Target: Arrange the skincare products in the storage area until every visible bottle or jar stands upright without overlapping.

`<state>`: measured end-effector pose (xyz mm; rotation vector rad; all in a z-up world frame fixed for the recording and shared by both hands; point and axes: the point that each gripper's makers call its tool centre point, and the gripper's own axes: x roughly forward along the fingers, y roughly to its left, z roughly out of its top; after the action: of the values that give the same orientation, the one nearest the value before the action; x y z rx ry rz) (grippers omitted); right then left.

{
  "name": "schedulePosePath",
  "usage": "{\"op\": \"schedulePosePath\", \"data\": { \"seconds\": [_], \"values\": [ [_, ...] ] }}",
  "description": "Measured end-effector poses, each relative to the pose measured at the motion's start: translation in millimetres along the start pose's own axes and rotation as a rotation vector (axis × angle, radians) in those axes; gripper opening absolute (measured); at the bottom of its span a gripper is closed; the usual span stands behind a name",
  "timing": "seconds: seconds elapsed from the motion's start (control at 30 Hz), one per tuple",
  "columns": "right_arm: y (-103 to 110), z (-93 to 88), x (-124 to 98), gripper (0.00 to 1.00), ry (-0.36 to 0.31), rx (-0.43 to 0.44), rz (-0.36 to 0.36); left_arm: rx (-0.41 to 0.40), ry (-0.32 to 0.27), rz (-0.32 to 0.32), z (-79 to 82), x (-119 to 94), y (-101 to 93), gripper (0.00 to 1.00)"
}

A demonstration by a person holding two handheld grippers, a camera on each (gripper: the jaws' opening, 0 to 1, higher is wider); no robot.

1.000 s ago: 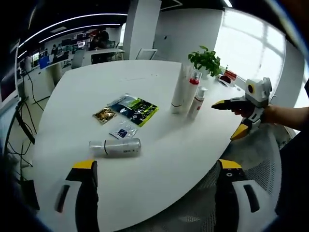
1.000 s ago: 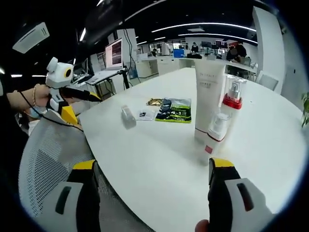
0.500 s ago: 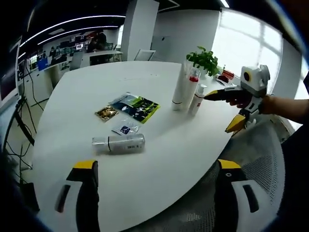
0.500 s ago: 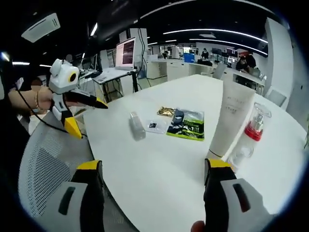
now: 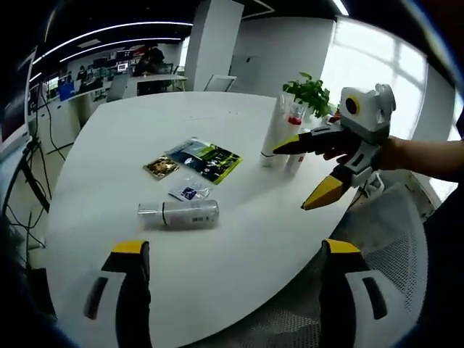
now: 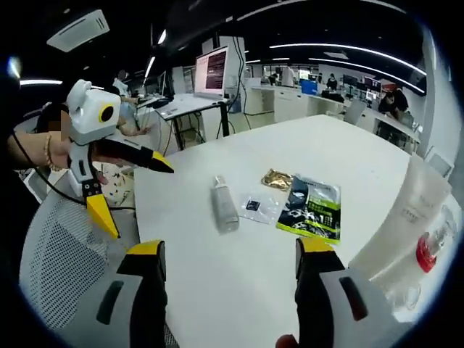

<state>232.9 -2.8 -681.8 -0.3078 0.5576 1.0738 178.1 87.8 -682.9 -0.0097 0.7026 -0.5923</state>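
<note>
A clear, white-labelled bottle (image 5: 179,215) is lying toppled on the tabletop (image 5: 239,239), ahead of both wide-open hand-held grippers (image 5: 228,254) (image 6: 228,254).

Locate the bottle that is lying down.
In the left gripper view, the bottle lies on the white table, just below a small sachet.

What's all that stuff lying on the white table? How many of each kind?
Standing tube: 1
Standing pump bottles: 2
Bottle lying on its side: 1
Flat sachets, green, gold, clear: 3
Potted plant: 1
Total: 8
</note>
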Motion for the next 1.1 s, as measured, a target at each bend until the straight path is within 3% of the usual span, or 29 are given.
{"op": "schedulePosePath", "data": {
  "seconds": [0.23,0.43,0.73,1.1],
  "values": [
    [1,7.1,38,0.62,0.0,-0.018,0.054,-0.008,0.017,-0.002,-3.2,1,0.7,0.91],
    [7,10.3,55,0.59,0.013,-0.035,0.084,-0.019,0.024,-0.002,-5.5,1,3.1,0.91],
    [6,0.0,88,0.48,0.047,-0.074,0.104,-0.026,0.039,-0.003,-8.2,3,2.5,0.9],
    [8,-3.6,107,0.42,0.06,-0.068,0.121,-0.027,0.054,-0.007,-10.6,3,1.3,0.9]
  ]
}}
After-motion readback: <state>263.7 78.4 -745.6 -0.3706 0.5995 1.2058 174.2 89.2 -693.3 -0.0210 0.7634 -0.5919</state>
